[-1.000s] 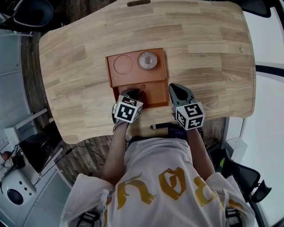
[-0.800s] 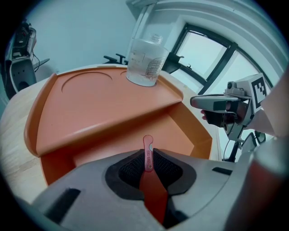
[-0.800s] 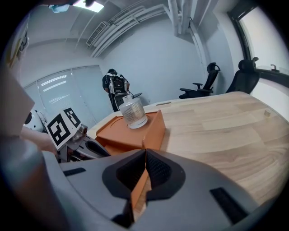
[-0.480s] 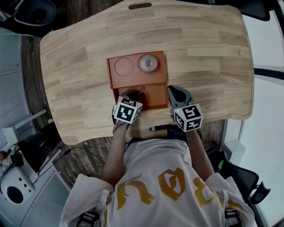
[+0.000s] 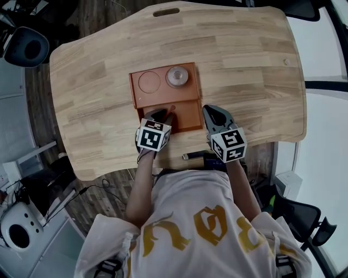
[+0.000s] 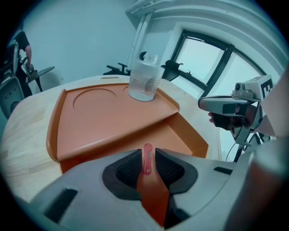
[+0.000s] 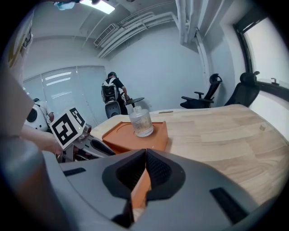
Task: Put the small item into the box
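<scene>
An orange box (image 5: 163,93) lies on the wooden table (image 5: 250,65). Its raised back shelf has two round recesses, and a clear jar (image 5: 177,76) stands in the right one. In front lies an open lower compartment (image 5: 187,117). My left gripper (image 5: 163,112) hovers over that compartment's left part, shut on a small flat red item (image 6: 147,159), which also shows from above as the red item (image 5: 172,108). My right gripper (image 5: 209,110) sits just right of the box, shut with nothing between its pads. From the right gripper view, the box (image 7: 149,135) and jar (image 7: 140,121) are ahead on the left.
A dark pen-like object (image 5: 196,156) lies at the table's near edge between my arms. Bare wood spreads right of and behind the box. Office chairs and a person (image 7: 113,97) stand in the room beyond the table. The table's handle slot (image 5: 166,12) is at its far edge.
The head view has drifted slightly. Both grippers keep almost the same place by the box, and the left still holds the red item.
</scene>
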Demonstrator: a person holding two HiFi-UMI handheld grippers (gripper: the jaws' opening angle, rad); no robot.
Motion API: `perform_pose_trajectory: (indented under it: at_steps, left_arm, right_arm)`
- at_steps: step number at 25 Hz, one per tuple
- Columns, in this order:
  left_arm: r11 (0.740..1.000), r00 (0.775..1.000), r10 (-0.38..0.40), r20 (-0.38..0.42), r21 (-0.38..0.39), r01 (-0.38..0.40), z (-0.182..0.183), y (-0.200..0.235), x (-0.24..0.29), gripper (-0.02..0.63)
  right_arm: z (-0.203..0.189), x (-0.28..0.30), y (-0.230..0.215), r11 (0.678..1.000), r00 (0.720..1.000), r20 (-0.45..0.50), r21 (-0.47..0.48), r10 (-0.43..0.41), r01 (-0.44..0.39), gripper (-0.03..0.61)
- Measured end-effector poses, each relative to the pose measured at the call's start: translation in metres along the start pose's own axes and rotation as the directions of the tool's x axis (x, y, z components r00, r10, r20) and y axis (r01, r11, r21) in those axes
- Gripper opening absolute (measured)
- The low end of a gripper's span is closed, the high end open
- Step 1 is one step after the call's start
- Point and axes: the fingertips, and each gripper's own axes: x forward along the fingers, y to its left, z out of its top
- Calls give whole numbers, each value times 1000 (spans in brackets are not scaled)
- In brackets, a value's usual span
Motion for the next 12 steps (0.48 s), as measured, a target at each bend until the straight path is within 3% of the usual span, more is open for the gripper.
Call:
perform_pose_trajectory:
  at_steps: [9,12]
  left_arm:
    - [998,990,56,130,-33,-52,17,9,-38,25]
    - [998,985,41,166,-44,-34,20,7,-46,18]
  right_arm:
    - [13,-17,15,1000,999,52,-15,-16,17,12]
    - [16,-23,19,999,998,67,-36,-22,24,12]
